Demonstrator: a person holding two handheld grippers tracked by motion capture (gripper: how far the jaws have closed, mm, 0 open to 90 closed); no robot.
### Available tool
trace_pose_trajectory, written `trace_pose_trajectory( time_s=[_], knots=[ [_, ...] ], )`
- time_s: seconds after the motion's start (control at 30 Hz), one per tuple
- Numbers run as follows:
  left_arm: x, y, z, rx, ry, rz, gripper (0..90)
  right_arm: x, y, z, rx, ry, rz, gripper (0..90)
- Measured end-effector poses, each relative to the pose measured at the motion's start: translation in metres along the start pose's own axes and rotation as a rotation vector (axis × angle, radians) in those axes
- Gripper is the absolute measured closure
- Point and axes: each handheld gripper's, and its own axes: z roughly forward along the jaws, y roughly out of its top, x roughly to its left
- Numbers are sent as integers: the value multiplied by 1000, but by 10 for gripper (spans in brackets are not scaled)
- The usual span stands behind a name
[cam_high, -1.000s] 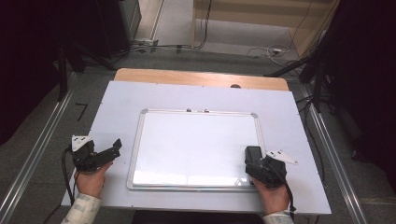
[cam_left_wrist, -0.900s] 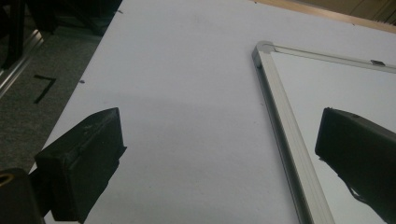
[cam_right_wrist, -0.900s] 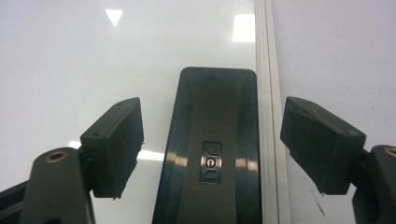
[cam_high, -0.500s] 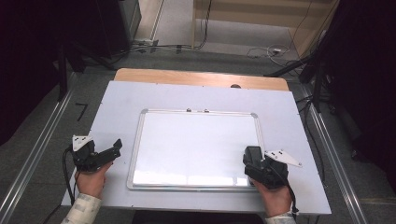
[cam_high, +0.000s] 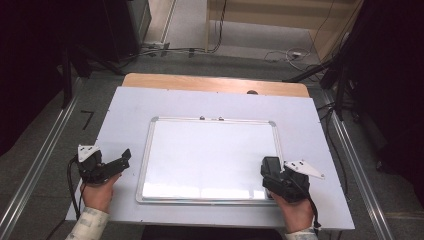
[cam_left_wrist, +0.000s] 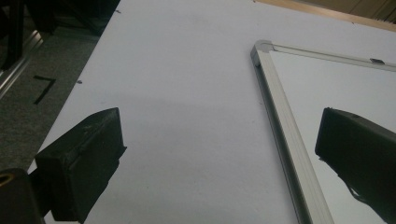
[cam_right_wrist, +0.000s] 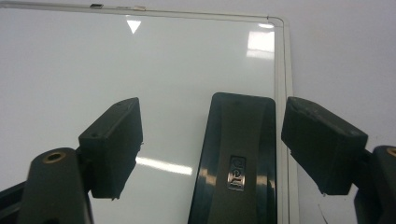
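Two grippers sat at the near edge of a white table (cam_high: 125, 107), one in each of a person's hands. A whiteboard (cam_high: 210, 150) with a silver frame lay flat in the middle of the table, its long sides running left to right.

The left gripper (cam_high: 102, 167) hovered just left of the whiteboard's near-left part, angled toward the board. In the left gripper view its jaws stood wide apart with nothing between them; one was over the bare table, the other over the board's surface, and the frame's left rail (cam_left_wrist: 285, 135) ran between them.

The right gripper (cam_high: 275, 175) was at the whiteboard's near-right corner. In the right gripper view its jaws were also spread wide, and a dark eraser (cam_right_wrist: 236, 163) with a small metal logo plate lay on the board between them, just beside the right frame rail, touching neither jaw.
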Motion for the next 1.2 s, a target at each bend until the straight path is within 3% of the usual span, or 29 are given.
trace_pose_trajectory(
  time_s=[0.5,1.2],
  knots=[
    [-1,0,1,3,0,2,15,-2,6,-6,-20,6,-24,186],
    [-1,0,1,6,2,2,15,-14,7,-13,-34,11,-20,190]
  ],
)
